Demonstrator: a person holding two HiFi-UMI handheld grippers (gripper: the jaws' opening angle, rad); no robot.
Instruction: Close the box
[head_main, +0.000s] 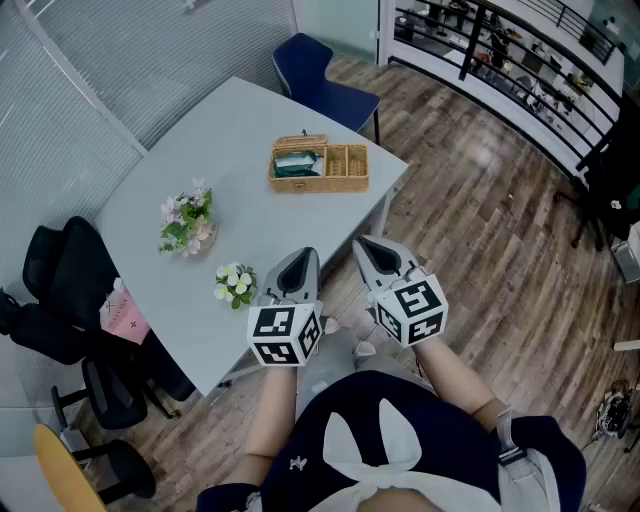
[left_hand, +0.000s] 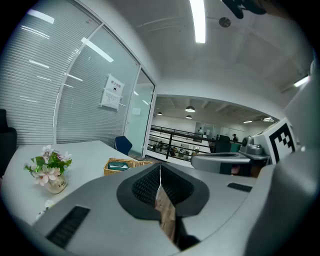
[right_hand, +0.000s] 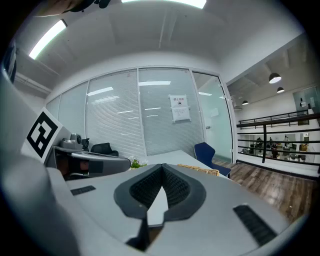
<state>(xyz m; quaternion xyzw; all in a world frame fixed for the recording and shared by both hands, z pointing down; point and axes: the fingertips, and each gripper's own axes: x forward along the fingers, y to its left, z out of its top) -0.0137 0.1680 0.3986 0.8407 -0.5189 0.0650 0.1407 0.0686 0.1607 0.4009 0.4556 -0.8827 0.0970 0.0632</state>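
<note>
The job had not started yet. The wicker box (head_main: 318, 184) sat on the white table (head_main: 150, 190), in the upper middle of the head view. It was open, and its insides showed from above, with a green thing in one part. The left gripper (head_main: 303, 258) and the right gripper (head_main: 370, 250) were in the lower middle, by the table's near edge and well apart from the box. Both had their jaws pressed together and held nothing. All the closing was still left to do.

I'm in an office. Glass partitions (head_main: 120, 60) with blinds, a black swivel chair (head_main: 65, 290) and a blue chair (head_main: 315, 70) surround my white surface (head_main: 230, 130).
</note>
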